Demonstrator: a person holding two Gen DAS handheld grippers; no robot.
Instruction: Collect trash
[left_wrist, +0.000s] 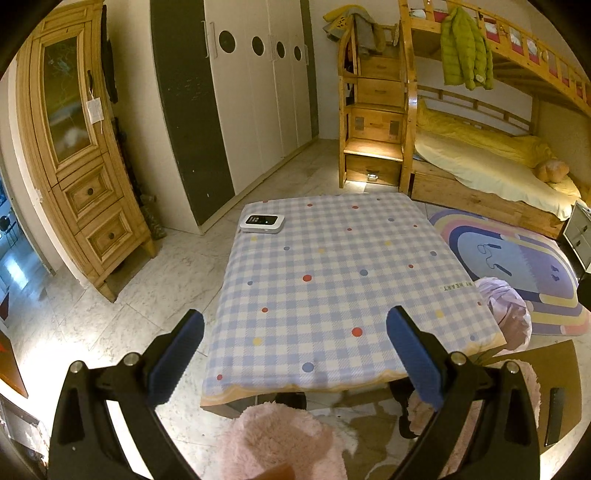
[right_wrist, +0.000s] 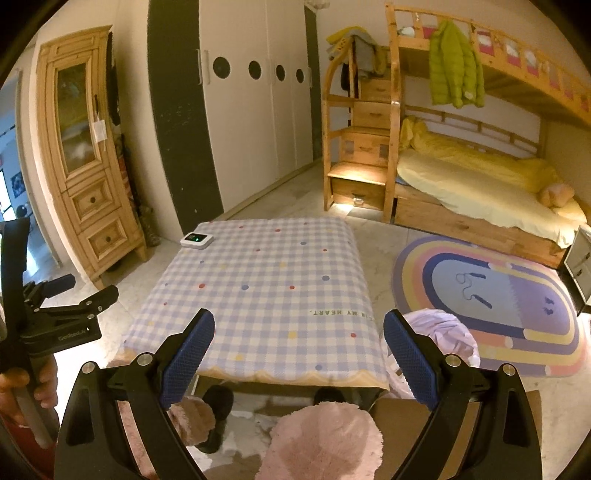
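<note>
Checked tabletop (left_wrist: 332, 266): bare except a white device (left_wrist: 262, 223) at its upper-left corner.
Trash: none visible; lilac bag (right_wrist: 439, 332) sits right of centre, beside the tabletop.
Left gripper (left_wrist: 295, 350): spread, empty.
Right gripper (right_wrist: 299, 350): spread, empty.
Risk: mistaking the device for trash, since nothing else lies there.

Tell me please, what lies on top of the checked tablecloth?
On the checked tablecloth only a small white device with a dark screen lies, at the far left corner. No trash shows on it. The table under the cloth is covered and cannot be seen.
</note>
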